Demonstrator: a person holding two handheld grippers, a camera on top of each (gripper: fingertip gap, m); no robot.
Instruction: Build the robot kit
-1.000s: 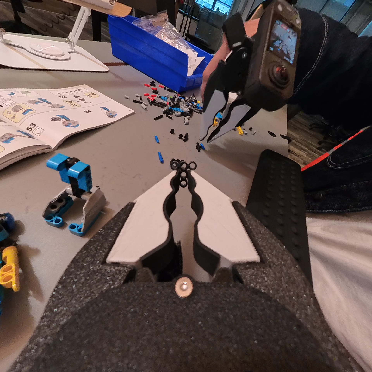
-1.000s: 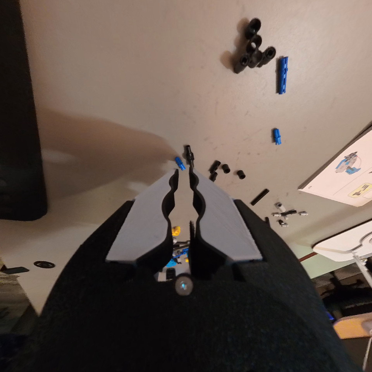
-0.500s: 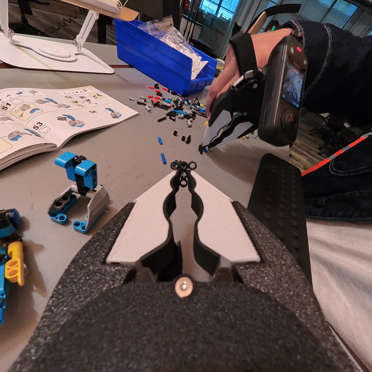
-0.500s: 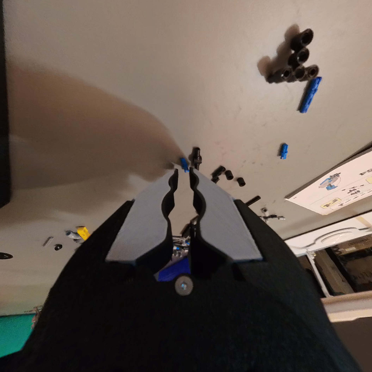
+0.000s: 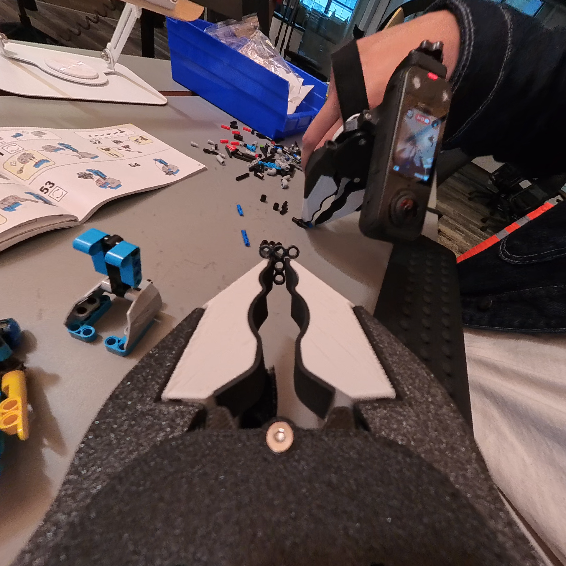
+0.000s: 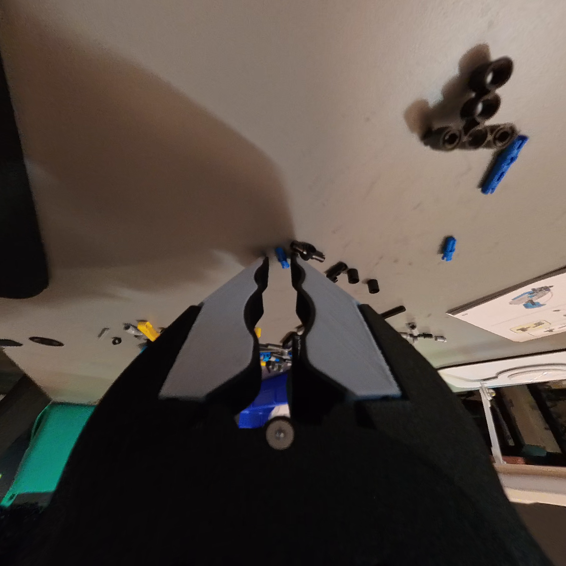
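My left gripper [image 5: 278, 262] hovers over the grey table [image 5: 183, 245], jaws a narrow gap apart. A black T-shaped beam [image 5: 278, 251] shows right at its tips, stem in the gap. In the right wrist view the beam [image 6: 477, 116] lies free on the table with no fingers around it. My right gripper [image 6: 278, 260] has its tips down on the table, jaws slightly apart, with a short blue pin [image 6: 282, 258] between them and a black pin [image 6: 306, 249] beside the right tip. The left wrist view shows the right gripper [image 5: 306, 223] held by a hand.
Around the beam lie a long blue pin [image 5: 245, 237] and a short one [image 5: 239, 209]. Farther back are a pile of small parts [image 5: 263, 159], a blue bin [image 5: 232, 79] and an open booklet [image 5: 92, 171]. A blue-and-grey assembly [image 5: 113, 291] stands left, a black mat [image 5: 419, 306] right. The tips of one gripper are about 20 cm away from the tips of the other. The long blue pin [image 5: 245, 237] lies around 10 cm away from my right fingertips. The right camera catches it too, in the right wrist view [image 6: 495, 169].
The right gripper has tilted lower and flatter to the table, tips staying at the blue pin. The black pin beside it has turned crosswise. The left gripper has barely moved.
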